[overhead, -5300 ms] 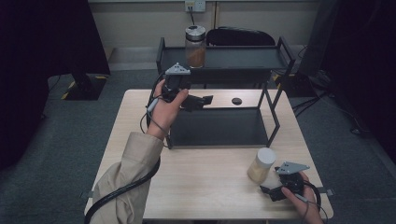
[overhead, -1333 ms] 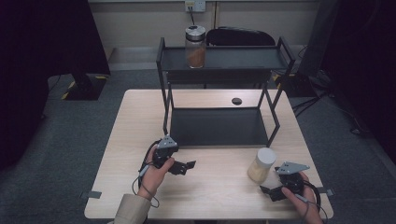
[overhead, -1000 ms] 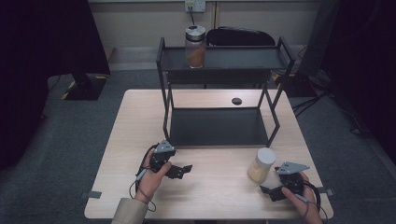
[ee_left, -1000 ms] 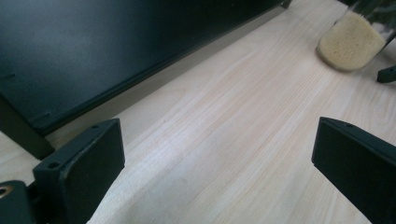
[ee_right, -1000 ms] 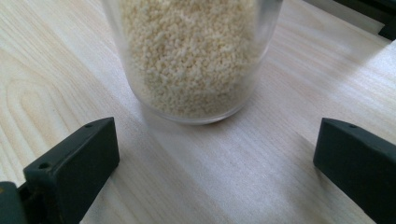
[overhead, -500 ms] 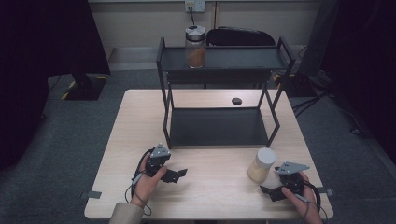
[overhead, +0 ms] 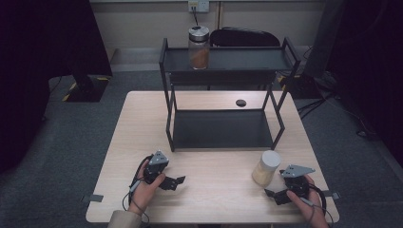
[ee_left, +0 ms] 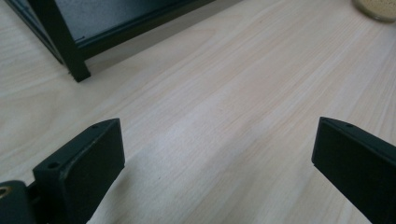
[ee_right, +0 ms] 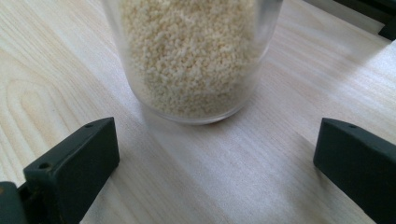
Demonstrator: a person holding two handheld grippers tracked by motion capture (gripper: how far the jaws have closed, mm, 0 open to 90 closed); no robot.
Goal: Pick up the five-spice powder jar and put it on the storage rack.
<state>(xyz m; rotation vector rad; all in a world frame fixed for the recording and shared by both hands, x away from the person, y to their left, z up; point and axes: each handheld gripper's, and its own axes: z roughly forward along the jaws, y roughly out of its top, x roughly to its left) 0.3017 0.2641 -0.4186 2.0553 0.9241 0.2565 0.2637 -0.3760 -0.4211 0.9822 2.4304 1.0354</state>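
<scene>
Right claw [overhead: 274, 195] rests low at the near right corner of the pale wooden tabletop [overhead: 214, 199], jaws spread wide, nothing between them. Clear glass jar of pale yellow grain with a white lid [overhead: 265, 167] stands upright on the tabletop just ahead of this claw; in the right gripper view the jar's base [ee_right: 194, 60] sits beyond the jaw tips, not touching them. Left claw [overhead: 177, 182] lies near the front left of the tabletop, jaws likewise wide apart over bare wood. Black metal two-tier rack [overhead: 223, 128] occupies mid-table. A second clear jar with brown contents [overhead: 199, 47] stands on its top shelf.
</scene>
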